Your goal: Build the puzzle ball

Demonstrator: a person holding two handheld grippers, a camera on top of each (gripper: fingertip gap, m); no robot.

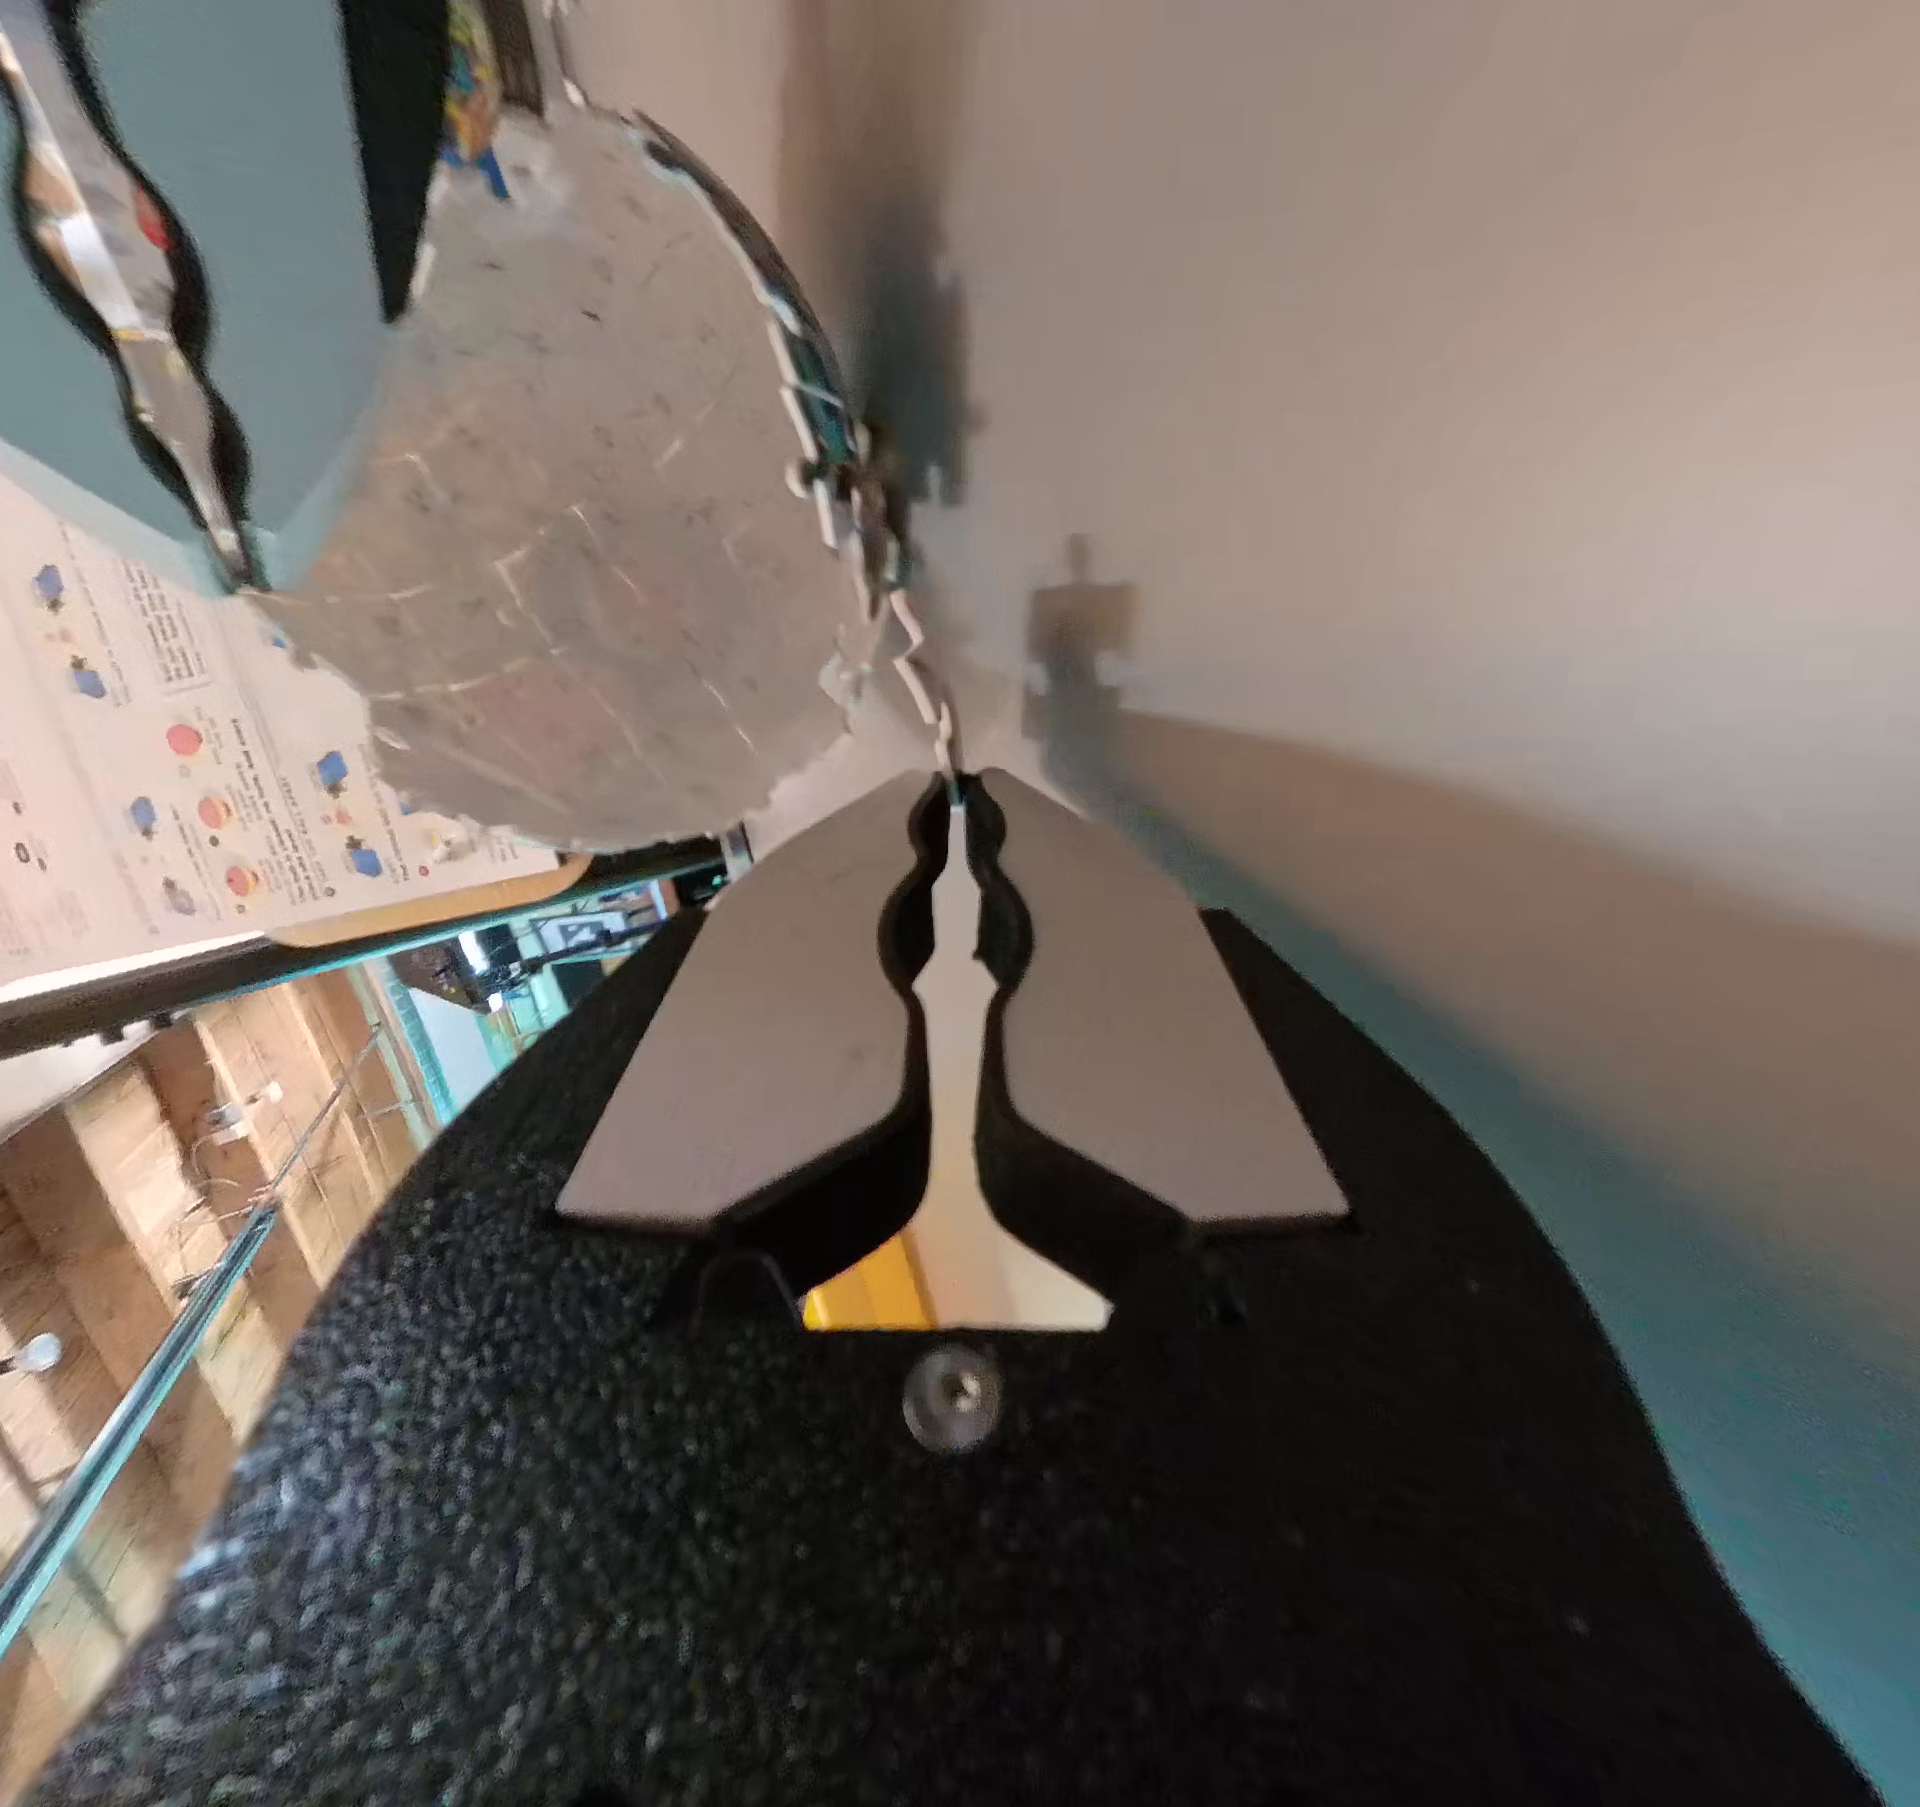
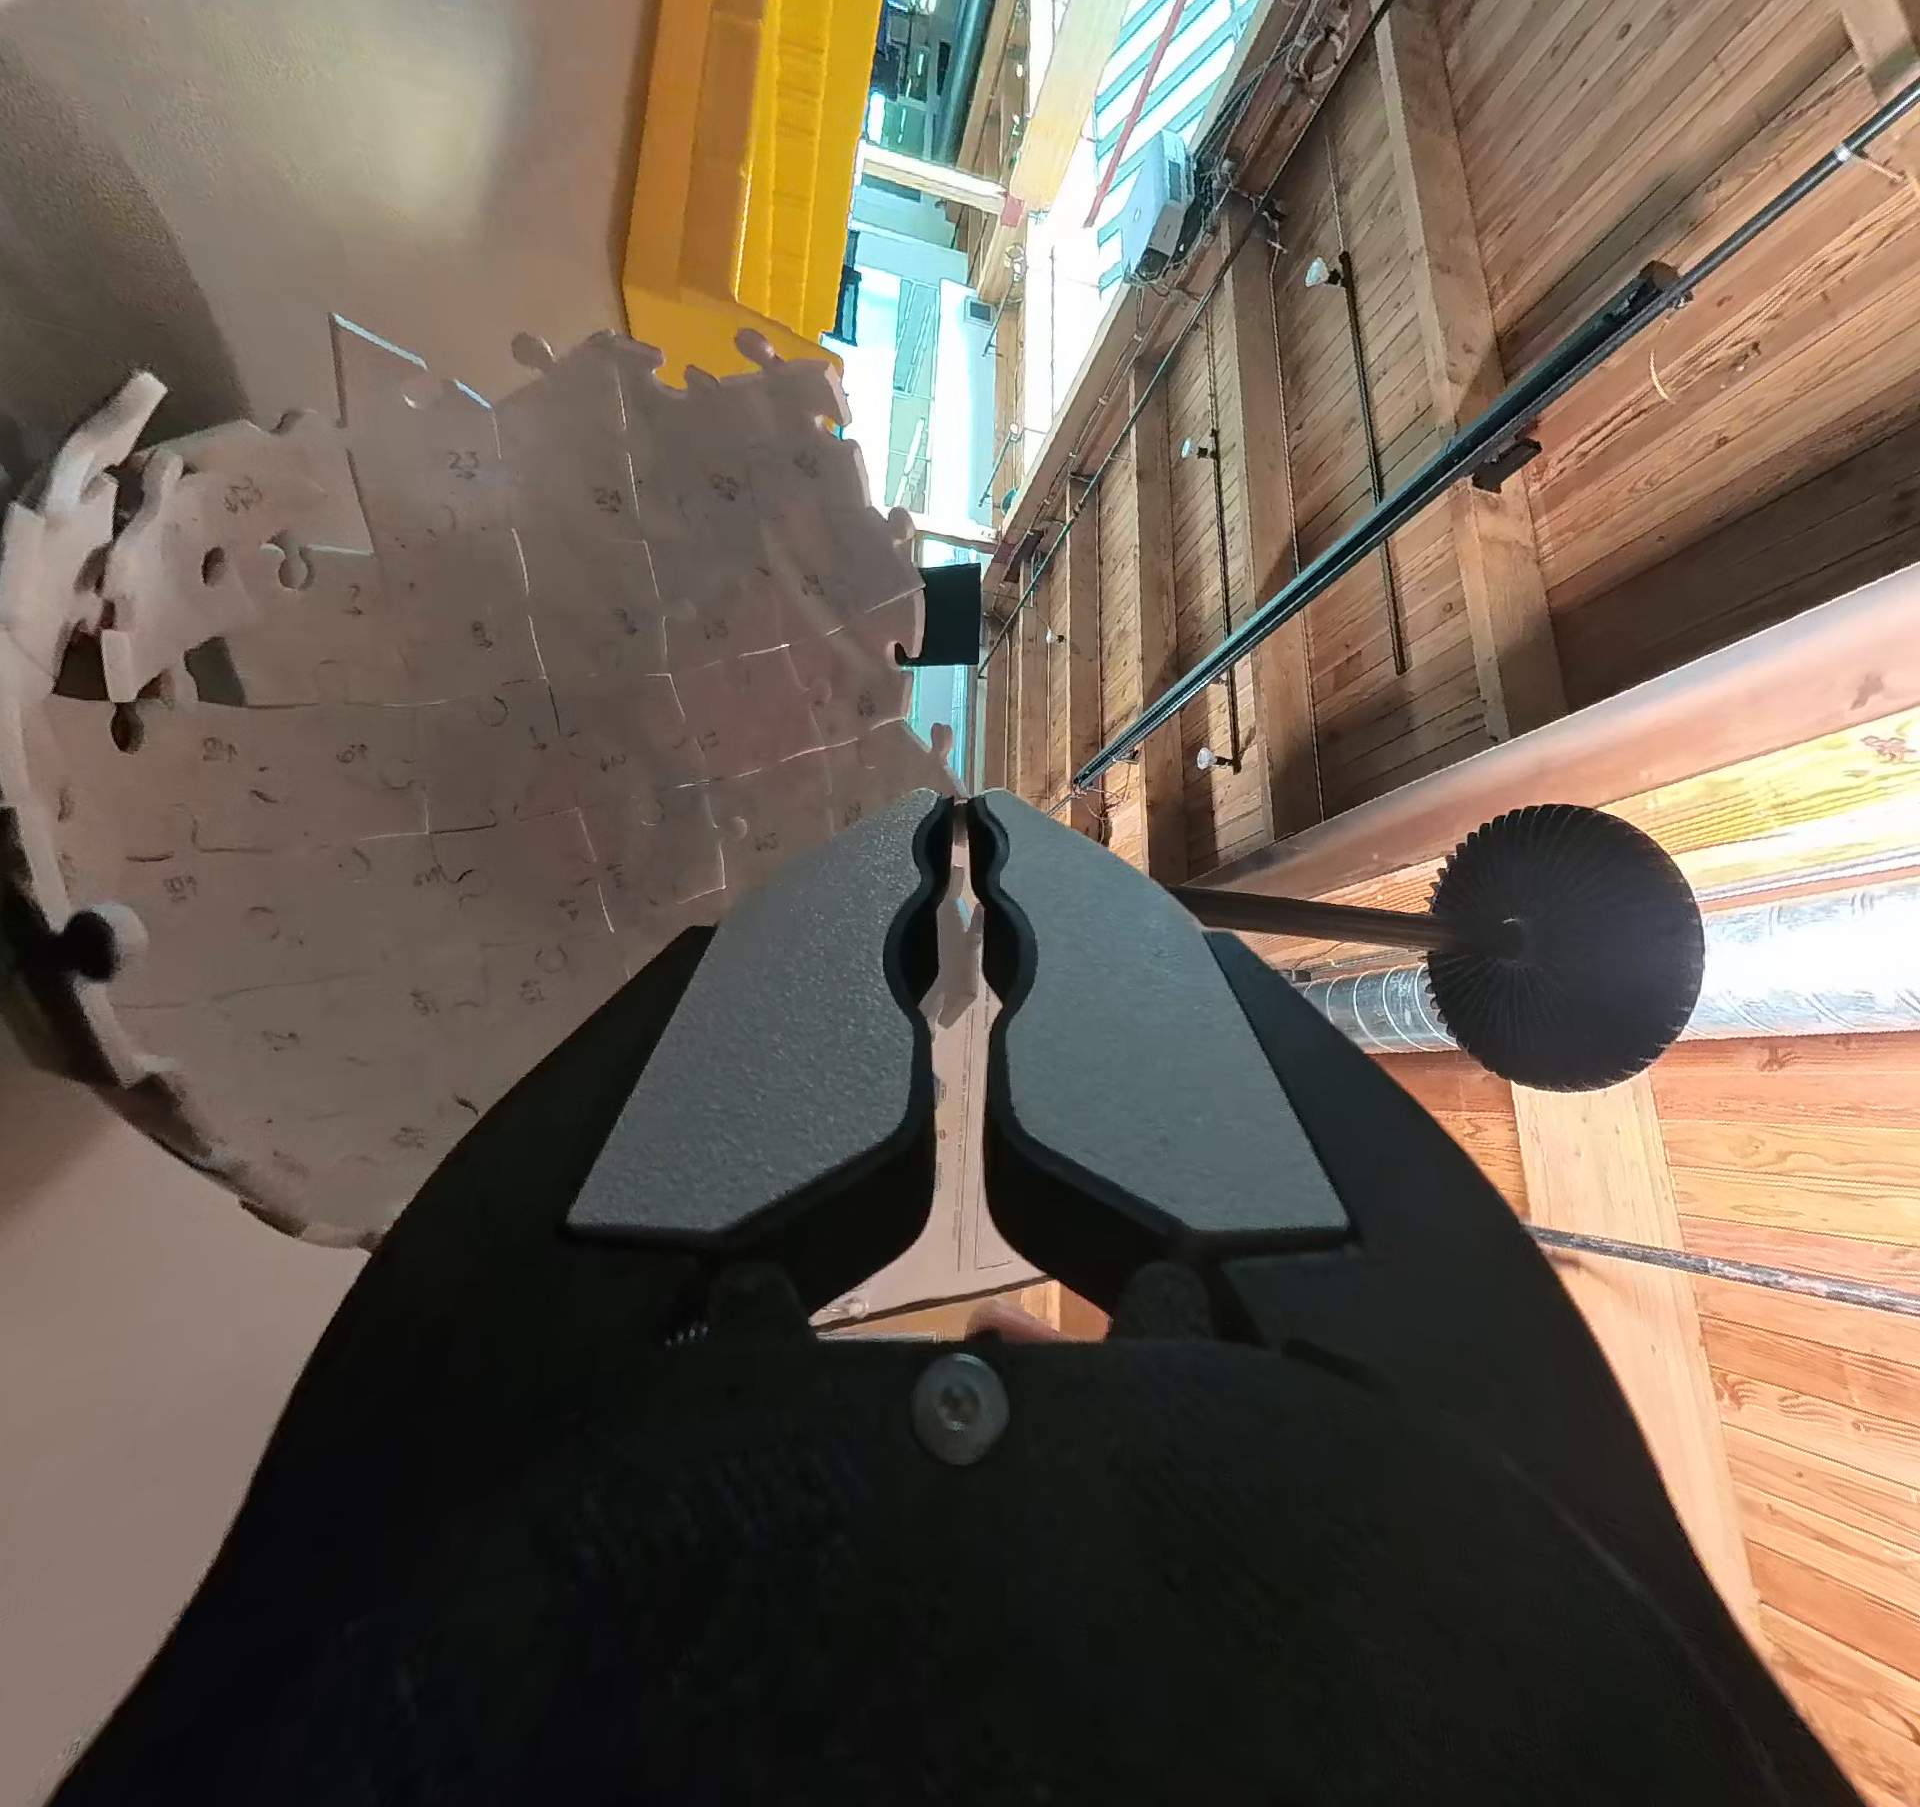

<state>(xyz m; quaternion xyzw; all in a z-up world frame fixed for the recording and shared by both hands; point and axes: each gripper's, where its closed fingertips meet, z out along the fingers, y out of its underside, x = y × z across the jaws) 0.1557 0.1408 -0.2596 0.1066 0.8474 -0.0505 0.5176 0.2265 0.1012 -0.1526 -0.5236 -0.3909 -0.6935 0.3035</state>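
Observation:
The partly built puzzle ball (image 1: pixel 582 552) is a curved shell of joined pieces, held in the air with its pale inner side showing. My left gripper (image 1: pixel 953 789) is shut on the shell's jagged rim at its fingertips. My right gripper (image 2: pixel 962 801) is shut on the opposite rim, and a tabbed piece of the rim (image 2: pixel 956 968) shows between its fingers. The shell's numbered inner face (image 2: pixel 468 739) fills the left of the right wrist view. The right gripper's fingers (image 1: pixel 395 157) show at the top left of the left wrist view. The left gripper's tip (image 2: pixel 948 614) shows beyond the shell.
A loose puzzle piece (image 1: pixel 1075 630) lies blurred on the pale table (image 1: pixel 1455 407). An instruction sheet (image 1: pixel 156 770) lies at the table's left edge. A yellow bin (image 2: pixel 758 147) stands on the table beyond the shell. A black lamp (image 2: pixel 1569 947) hangs from the wooden ceiling. Tip to tip, the grippers are about 15 cm apart. It is some 9 cm from my right tips to the shell's numbered inner face (image 2: pixel 468 739). My left wrist view (image 1: pixel 726 613) looks at it from another angle.

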